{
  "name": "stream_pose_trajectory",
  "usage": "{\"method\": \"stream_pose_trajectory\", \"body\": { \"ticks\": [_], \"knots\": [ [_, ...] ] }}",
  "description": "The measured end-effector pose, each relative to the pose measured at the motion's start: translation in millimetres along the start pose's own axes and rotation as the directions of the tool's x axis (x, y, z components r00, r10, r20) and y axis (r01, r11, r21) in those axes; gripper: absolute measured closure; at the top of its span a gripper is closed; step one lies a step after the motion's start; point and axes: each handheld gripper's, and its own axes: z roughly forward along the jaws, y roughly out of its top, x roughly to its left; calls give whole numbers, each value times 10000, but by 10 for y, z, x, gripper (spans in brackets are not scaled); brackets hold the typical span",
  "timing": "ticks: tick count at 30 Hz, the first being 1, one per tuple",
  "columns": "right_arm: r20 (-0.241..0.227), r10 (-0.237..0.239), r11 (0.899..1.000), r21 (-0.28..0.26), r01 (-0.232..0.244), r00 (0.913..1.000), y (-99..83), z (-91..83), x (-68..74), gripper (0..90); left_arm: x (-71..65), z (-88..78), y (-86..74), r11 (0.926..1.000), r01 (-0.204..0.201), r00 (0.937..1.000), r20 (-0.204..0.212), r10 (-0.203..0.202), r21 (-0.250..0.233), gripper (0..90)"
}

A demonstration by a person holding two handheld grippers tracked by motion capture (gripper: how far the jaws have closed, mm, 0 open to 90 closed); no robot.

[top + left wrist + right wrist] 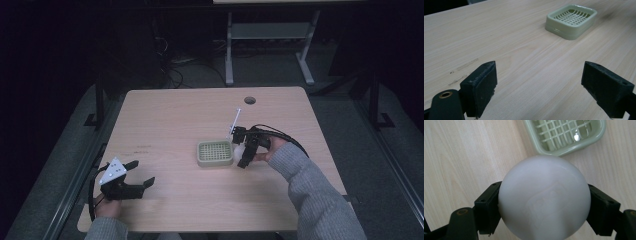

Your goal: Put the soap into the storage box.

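Pale wood grain covered the bench (pixel 165 115), with dark floor and a second table's legs seen beyond at 12 o'clock. A white soap bar (pixel 544 197), rounded and smooth, was clamped between the fingers of the right gripper (pixel 243 148), held just beside the green slatted soap dish (pixel 215 153) at its 3 o'clock side. The dish sat near the bench's middle. The left gripper (pixel 135 172) was rested at 8 o'clock from the dish, well apart from it, its fingers (pixel 480 87) spread wide with nothing between them.
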Motion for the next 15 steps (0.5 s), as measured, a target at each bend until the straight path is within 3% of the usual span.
{"method": "stream_pose_trajectory", "body": {
  "ticks": [3,15],
  "knots": [
    [-49,-34,9998,-212,33,10000,31,-14,-13,234,-4,0,3,10000,17,10000,-21,-17,-10,128],
    [35,-194,9996,-185,194,9998,179,-65,-49,234,-3,0,3,10000,40,10000,-2,-40,-51,128]
  ]
}}
